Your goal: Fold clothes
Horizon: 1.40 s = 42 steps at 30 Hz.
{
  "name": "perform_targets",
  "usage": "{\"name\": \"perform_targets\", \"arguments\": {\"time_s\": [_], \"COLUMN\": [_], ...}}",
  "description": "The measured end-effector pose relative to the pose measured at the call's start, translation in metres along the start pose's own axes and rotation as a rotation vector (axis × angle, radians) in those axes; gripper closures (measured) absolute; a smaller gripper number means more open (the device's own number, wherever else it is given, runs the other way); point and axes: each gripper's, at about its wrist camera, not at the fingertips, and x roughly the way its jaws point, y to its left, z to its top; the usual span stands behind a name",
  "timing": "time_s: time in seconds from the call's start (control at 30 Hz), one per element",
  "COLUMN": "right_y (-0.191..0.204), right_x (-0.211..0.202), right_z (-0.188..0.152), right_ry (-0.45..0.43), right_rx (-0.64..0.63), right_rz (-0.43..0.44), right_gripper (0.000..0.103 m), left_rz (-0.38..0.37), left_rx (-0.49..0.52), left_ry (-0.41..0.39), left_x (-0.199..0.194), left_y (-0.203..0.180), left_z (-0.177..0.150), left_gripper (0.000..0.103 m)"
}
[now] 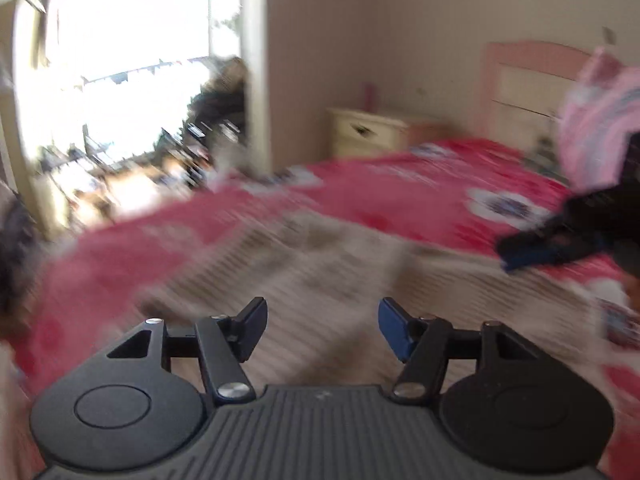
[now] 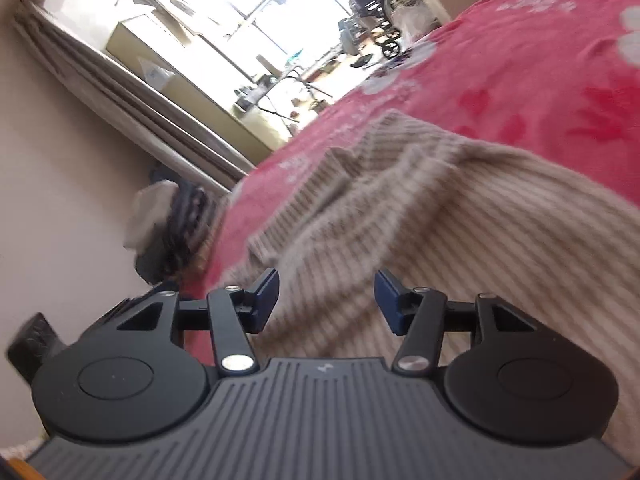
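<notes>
- Left gripper [image 1: 322,328]: jaws apart, holding nothing.
- Right gripper [image 2: 326,300]: the same.
- Striped top [image 2: 460,240] lies rumpled on the red bed [image 2: 520,60], middle of the frame.
- Smooth it flat, then grab two corners.

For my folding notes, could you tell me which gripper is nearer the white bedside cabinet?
Left. The left gripper faces the cabinet across the red bedspread; the right gripper points over the beige ribbed garment toward the window.

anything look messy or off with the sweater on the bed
The beige ribbed sweater lies rumpled on the red bedspread, bunched into folds at its far edge rather than spread flat. Nothing looks spilled or damaged.
</notes>
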Motion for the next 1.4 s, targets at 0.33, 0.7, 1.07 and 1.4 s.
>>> {"name": "perform_targets", "arguments": {"time_s": [0.33, 0.7, 1.07, 1.4], "right_y": [-0.034, -0.123, -0.156, -0.167], "right_x": [-0.094, -0.115, -0.100, -0.105], "right_z": [-0.064, -0.115, -0.121, -0.135], "right_ry": [-0.083, -0.095, -0.152, -0.171], "right_rx": [0.047, 0.453, 0.568, 0.636], "right_rz": [-0.211, -0.367, -0.329, -0.217], "right_gripper": [0.044, 0.042, 0.042, 0.042], "left_rz": [-0.223, -0.254, -0.252, -0.298], "left_rx": [-0.299, -0.588, -0.704, -0.656], "left_ry": [0.373, 0.589, 0.572, 0.568], "left_x": [-0.034, -0.019, -0.008, -0.005], "left_y": [-0.039, -0.043, -0.029, -0.044], "left_z": [-0.085, -0.140, -0.147, -0.150], "left_gripper": [0.042, 0.042, 0.048, 0.054]}}
